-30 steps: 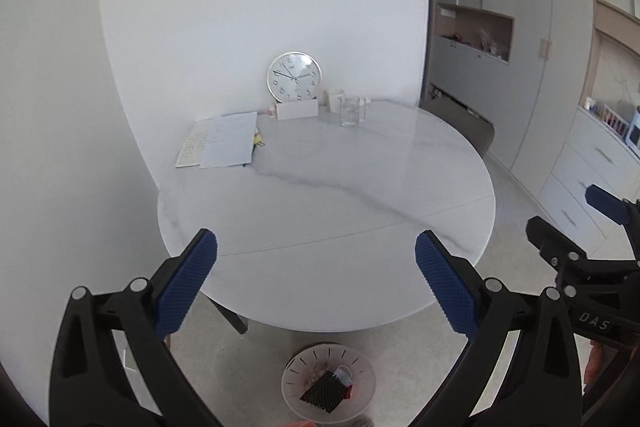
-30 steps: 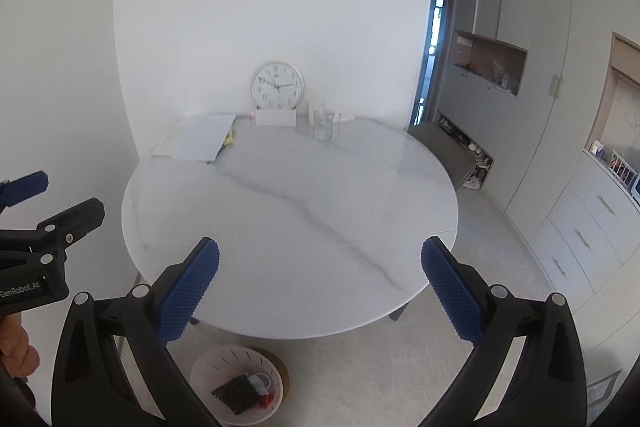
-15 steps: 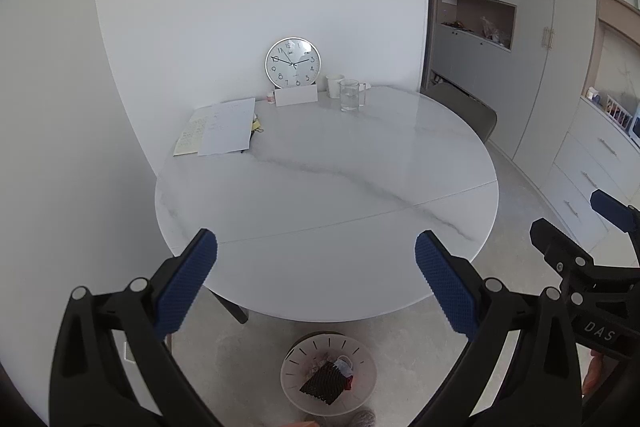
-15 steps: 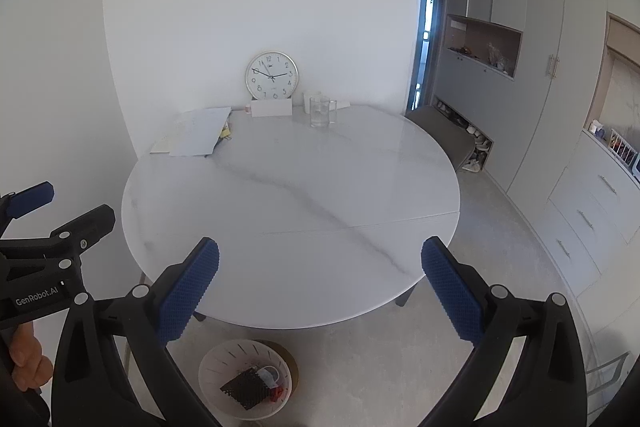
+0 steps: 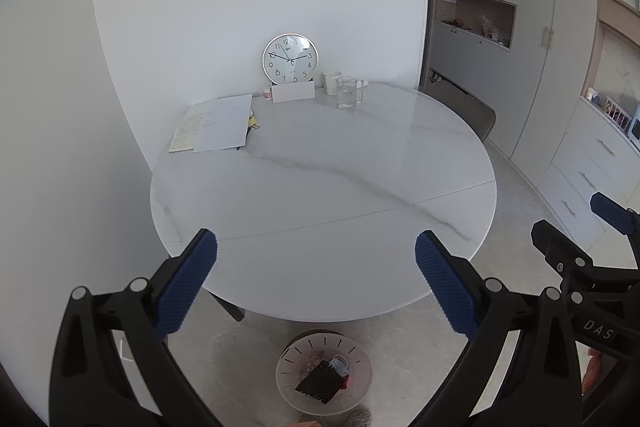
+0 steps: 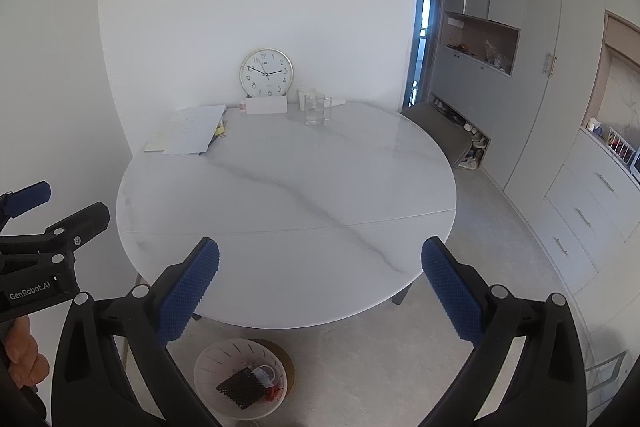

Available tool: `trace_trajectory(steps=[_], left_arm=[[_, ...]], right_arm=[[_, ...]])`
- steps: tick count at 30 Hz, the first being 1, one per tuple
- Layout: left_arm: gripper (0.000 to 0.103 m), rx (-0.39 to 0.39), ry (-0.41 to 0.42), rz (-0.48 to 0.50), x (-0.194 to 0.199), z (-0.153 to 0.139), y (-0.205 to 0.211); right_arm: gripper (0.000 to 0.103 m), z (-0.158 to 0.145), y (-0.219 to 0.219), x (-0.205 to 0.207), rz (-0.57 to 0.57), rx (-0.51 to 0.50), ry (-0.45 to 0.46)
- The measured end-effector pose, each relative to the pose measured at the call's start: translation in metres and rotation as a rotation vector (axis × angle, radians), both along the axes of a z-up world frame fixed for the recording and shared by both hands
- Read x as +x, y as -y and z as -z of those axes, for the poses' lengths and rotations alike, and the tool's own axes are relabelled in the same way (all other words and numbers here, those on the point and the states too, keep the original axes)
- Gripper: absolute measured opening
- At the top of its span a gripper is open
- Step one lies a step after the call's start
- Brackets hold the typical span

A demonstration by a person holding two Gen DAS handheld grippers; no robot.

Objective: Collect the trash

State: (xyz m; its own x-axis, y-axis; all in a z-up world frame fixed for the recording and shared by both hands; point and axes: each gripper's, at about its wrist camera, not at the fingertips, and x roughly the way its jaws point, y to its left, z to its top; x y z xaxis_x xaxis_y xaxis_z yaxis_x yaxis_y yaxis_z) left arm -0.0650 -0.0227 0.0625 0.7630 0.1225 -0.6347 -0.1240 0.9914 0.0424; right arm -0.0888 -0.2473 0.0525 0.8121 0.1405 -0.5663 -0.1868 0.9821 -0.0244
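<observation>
Ahead of you stands the round white marble table (image 5: 320, 187), its top bare across the near half. At its far edge, against the wall, lie a stack of papers (image 5: 218, 123) on the left, then a round clock (image 5: 290, 59) leaning upright with a white card (image 5: 293, 93) in front of it, and a glass mug (image 5: 347, 91) beside a white cup (image 5: 331, 82).

Your left gripper (image 5: 316, 281) hangs above the near rim with its blue pads spread wide and nothing between them. Your right gripper (image 6: 320, 287) is spread just as wide and also empty.

On the floor below the near table edge sits the white trash basket (image 6: 208, 367); inside it lie a black mesh piece (image 6: 240, 387), a crumpled mask-like scrap (image 6: 266, 373) and something small and red (image 6: 274, 393).
</observation>
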Motion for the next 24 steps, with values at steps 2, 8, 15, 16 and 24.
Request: trace_trajectory(steps=[2, 8, 15, 16, 24], left_arm=[[0.095, 0.0, 0.0, 0.003, 0.0002, -0.0003, 0.0007], [0.095, -0.002, -0.002, 0.001, -0.0007, 0.0, 0.0006], [0.095, -0.007, -0.01, 0.002, -0.001, 0.0002, 0.0018], [0.095, -0.006, -0.01, 0.002, -0.001, -0.0003, 0.0015], [0.095, -0.016, -0.009, 0.003, -0.0032, -0.0005, 0.0006]], right_arm=[[0.101, 0.0007, -0.0001, -0.0002, -0.001, -0.001, -0.003], [0.101, 0.0018, 0.0006, 0.0006, -0.003, 0.002, -0.008], [0.101, 0.004, -0.0004, 0.0004, -0.001, -0.001, -0.017], [0.101, 0.0039, -0.0003, 0.0005, -0.002, 0.001, -0.017], [0.1, 0.0045, -0.0001, 0.001, -0.001, -0.003, -0.017]])
